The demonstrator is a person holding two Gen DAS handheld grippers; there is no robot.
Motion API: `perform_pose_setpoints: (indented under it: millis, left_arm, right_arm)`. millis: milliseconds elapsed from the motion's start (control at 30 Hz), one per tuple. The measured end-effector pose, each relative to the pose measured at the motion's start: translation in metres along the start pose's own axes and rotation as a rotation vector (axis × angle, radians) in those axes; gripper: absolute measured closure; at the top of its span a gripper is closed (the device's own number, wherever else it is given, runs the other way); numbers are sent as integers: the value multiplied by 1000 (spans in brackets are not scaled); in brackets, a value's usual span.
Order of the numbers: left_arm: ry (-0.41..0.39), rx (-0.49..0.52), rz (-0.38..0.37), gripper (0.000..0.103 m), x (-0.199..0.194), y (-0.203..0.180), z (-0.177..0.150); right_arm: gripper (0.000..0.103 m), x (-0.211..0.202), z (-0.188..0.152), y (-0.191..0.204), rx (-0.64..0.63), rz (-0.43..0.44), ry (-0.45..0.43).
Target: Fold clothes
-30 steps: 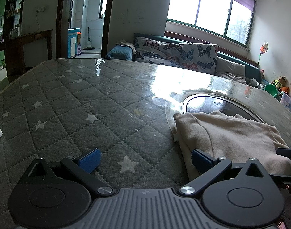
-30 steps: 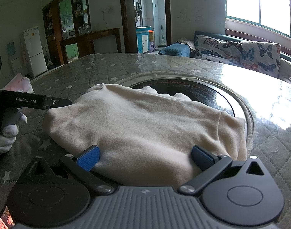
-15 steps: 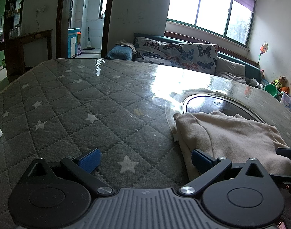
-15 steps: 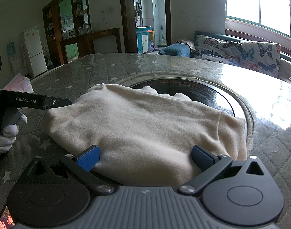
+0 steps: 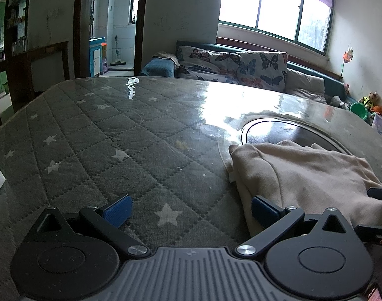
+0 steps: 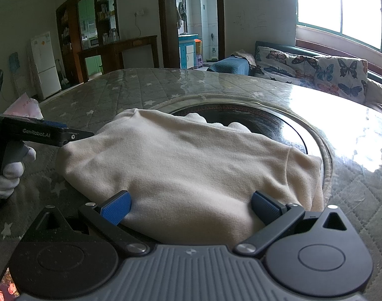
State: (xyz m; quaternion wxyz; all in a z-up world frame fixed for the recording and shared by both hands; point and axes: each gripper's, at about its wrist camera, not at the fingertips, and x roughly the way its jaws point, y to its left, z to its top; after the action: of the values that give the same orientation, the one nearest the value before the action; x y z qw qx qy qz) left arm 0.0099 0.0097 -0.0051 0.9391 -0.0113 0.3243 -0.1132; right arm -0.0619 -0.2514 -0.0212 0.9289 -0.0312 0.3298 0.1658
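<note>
The left gripper [image 5: 189, 207], black with blue pads, is sitting low with its two fingers spread wide and nothing between them. Under it is lying the grey quilted table cover with white stars [image 5: 110, 150]. The folded cream fleece top [image 5: 303, 175] is lying just beside its right finger, partly over the round dark glass plate [image 5: 273, 130] in the table. The right gripper [image 6: 189, 207] is also spread wide, with the cream top [image 6: 186, 165] bulging between its fingers. A white-gloved hand [image 6: 9, 178] is holding the left gripper's handle at the top's far left edge.
</note>
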Motion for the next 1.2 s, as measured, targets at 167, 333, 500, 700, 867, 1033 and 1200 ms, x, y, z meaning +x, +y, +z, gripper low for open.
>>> perform_pose_setpoints:
  millis: [167,333,500,700,867,1033,1200]
  left_arm:
    - [7,17,14,0,2,-3,-1]
    - [14,35,28,0,4,-7,-1]
    - [14,36,30,0,4,-7,-2]
    - [15,38,31,0,4,-8,-2]
    - [15,37,31,0,4,-9,-1]
    - [15,37,31,0,4,-9,-1]
    - [15,38,32,0,5,-9,-1]
  right_arm:
    - [0,0,0,0,-1,-1,1]
    - [0,-1,0,1,-1,0,1]
    - [0,-1,0,0,1,2,2]
    - [0,0,0,-1,1,2,2]
    - [0,0,0,-1,0,2,2]
    - [0,0,0,0,0,2,2]
    - [0,0,0,0,0,2,2]
